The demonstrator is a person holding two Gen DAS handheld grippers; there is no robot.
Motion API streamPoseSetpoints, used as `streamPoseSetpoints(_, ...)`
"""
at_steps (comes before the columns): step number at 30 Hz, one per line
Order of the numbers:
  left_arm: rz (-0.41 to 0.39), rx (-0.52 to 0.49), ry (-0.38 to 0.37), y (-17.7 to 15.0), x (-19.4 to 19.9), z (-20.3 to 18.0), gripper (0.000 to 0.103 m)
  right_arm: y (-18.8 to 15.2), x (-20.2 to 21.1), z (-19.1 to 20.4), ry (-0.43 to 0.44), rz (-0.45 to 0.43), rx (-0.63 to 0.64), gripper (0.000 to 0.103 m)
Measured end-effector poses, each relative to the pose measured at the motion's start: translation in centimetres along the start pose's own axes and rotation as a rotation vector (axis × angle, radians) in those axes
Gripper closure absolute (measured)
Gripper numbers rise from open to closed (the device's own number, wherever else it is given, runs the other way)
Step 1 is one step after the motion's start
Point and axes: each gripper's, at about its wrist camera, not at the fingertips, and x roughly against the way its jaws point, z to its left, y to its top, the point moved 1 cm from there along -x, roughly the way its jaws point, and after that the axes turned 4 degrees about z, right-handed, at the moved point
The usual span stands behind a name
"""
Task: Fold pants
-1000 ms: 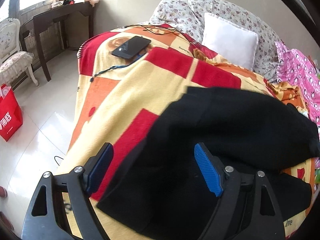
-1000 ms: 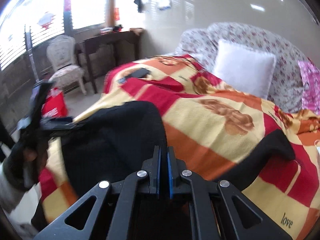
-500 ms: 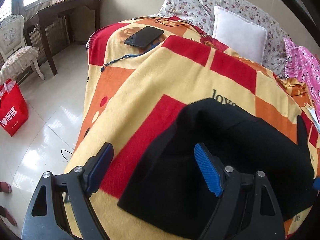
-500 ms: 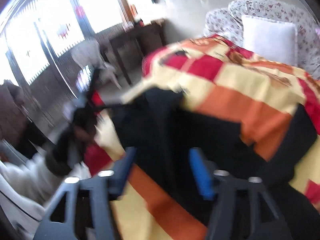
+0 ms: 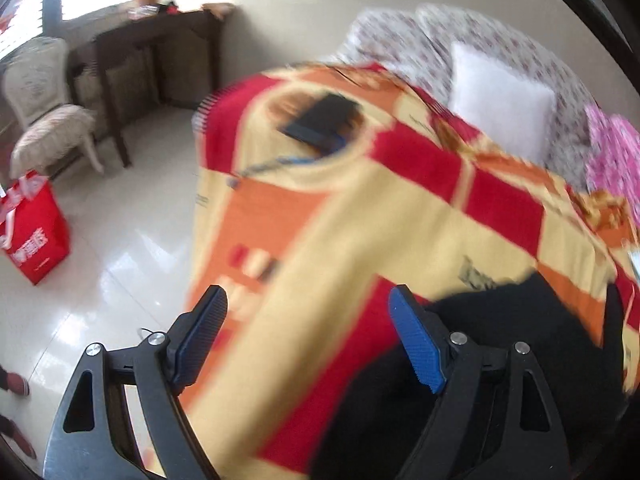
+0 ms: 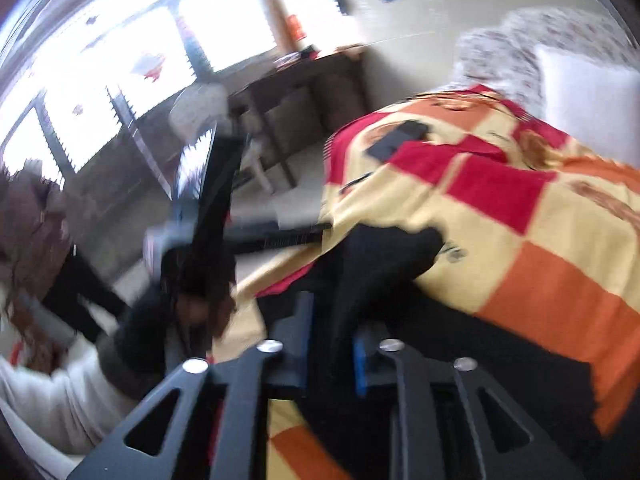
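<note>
The black pants (image 5: 500, 344) lie bunched at the near edge of the bed on a red, orange and cream blanket (image 5: 400, 216). My left gripper (image 5: 308, 340) is open and empty, above the blanket, with the pants just right of its right finger. In the right wrist view a fold of the pants (image 6: 380, 264) rises between the fingers of my right gripper (image 6: 332, 340), which are narrowly apart around the cloth. The left gripper (image 6: 212, 208) shows blurred at the left of that view.
A black phone (image 5: 320, 120) with a cable lies on the blanket's far corner. A white pillow (image 5: 500, 96) and floral pillows sit at the headboard. A red bag (image 5: 36, 236), a white chair (image 5: 44, 112) and a dark desk (image 5: 160, 40) stand on the tiled floor at left.
My left gripper has pulled back off the pants toward the bed's left edge. My right gripper opened, then closed in around a fold of the pants. Both views are motion-blurred.
</note>
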Motion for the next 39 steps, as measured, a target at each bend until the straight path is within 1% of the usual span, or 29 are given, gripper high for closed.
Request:
streamPoseSetpoints(1,-0.009,0.024,0.002,0.1,0.5,1.1,0.019,-0.9,-1.2,1.0,0.025,0.029,0.032,0.055)
streamPoseSetpoints(2,-0.010,0.047,0.004,0.0,1.0,2.3,0.019,-1.6,-2.4,1.8,0.036,0.068,0.056,0.052)
streamPoseSetpoints(3,-0.009,0.056,0.009,-0.1,1.2,2.9,0.019,-2.5,-4.0,2.5,0.024,0.124,0.087,0.052)
streamPoseSetpoints(5,-0.009,0.059,0.020,-0.6,1.7,3.7,0.019,-3.6,-5.6,3.3,-0.014,0.183,0.121,0.052)
streamPoseSetpoints(7,-0.008,0.056,0.016,-1.1,2.1,4.0,0.019,-3.9,-5.3,3.4,-0.015,0.169,0.124,0.052)
streamPoseSetpoints(9,-0.007,0.057,0.005,-1.6,2.4,4.1,0.019,-3.2,-4.2,3.4,0.004,0.131,0.109,0.052)
streamPoseSetpoints(11,-0.008,0.061,-0.006,-2.0,2.8,4.0,0.019,-2.0,-3.6,3.8,0.010,0.084,0.119,0.046)
streamPoseSetpoints(12,-0.011,0.061,-0.008,-2.0,3.0,4.0,0.019,-1.6,-3.6,4.2,0.007,0.072,0.129,0.041)
streamPoseSetpoints(13,-0.014,0.061,-0.007,-2.0,3.2,4.0,0.019,-1.3,-4.0,4.8,0.005,0.068,0.140,0.040)
streamPoseSetpoints(15,-0.023,0.060,-0.002,-2.0,3.6,4.1,0.019,-2.0,-5.2,5.9,0.016,0.114,0.161,0.040)
streamPoseSetpoints(16,-0.029,0.060,-0.001,-1.9,3.8,4.1,0.019,-2.7,-5.6,6.5,0.024,0.139,0.188,0.040)
streamPoseSetpoints(17,-0.035,0.057,0.001,-1.9,4.1,4.1,0.019,-3.7,-5.7,7.1,0.020,0.170,0.242,0.040)
streamPoseSetpoints(19,-0.043,0.049,-0.002,-2.0,4.5,4.0,0.019,-5.3,-5.5,7.4,0.006,0.199,0.291,0.040)
streamPoseSetpoints(22,-0.055,0.039,-0.011,-2.2,5.0,3.6,0.019,-6.0,-3.4,5.9,0.013,0.178,0.221,0.042)
streamPoseSetpoints(24,-0.062,0.037,-0.041,-2.3,5.6,3.0,0.019,-6.0,-0.9,4.4,0.009,0.130,0.151,0.041)
streamPoseSetpoints(26,-0.068,0.031,-0.061,-2.2,5.8,2.3,0.019,-5.8,1.3,3.1,0.058,0.072,0.086,0.036)
streamPoseSetpoints(27,-0.071,0.022,-0.067,-2.0,6.0,1.8,0.019,-5.2,1.7,2.5,0.077,0.042,0.056,0.035)
streamPoseSetpoints(28,-0.073,0.016,-0.066,-2.0,6.1,1.4,0.019,-4.7,1.7,2.2,0.077,0.026,0.036,0.035)
streamPoseSetpoints(31,-0.089,0.001,-0.059,-1.8,6.9,1.0,0.019,-2.6,-0.5,2.0,0.042,0.003,0.022,0.035)
streamPoseSetpoints(34,-0.107,0.001,-0.027,-1.6,7.8,1.6,0.019,-0.7,-3.5,2.4,0.054,-0.019,0.019,0.035)
streamPoseSetpoints(36,-0.115,0.014,-0.007,-1.3,8.2,2.5,0.019,0.0,-6.4,2.8,0.065,0.003,-0.017,0.034)
streamPoseSetpoints(37,-0.119,0.024,0.001,-1.1,8.3,2.9,0.019,-0.1,-7.8,3.8,0.097,0.032,0.000,0.034)
streamPoseSetpoints(39,-0.114,0.031,0.004,-1.1,8.3,3.3,0.019,-1.0,-9.3,5.8,0.140,0.092,0.070,0.034)
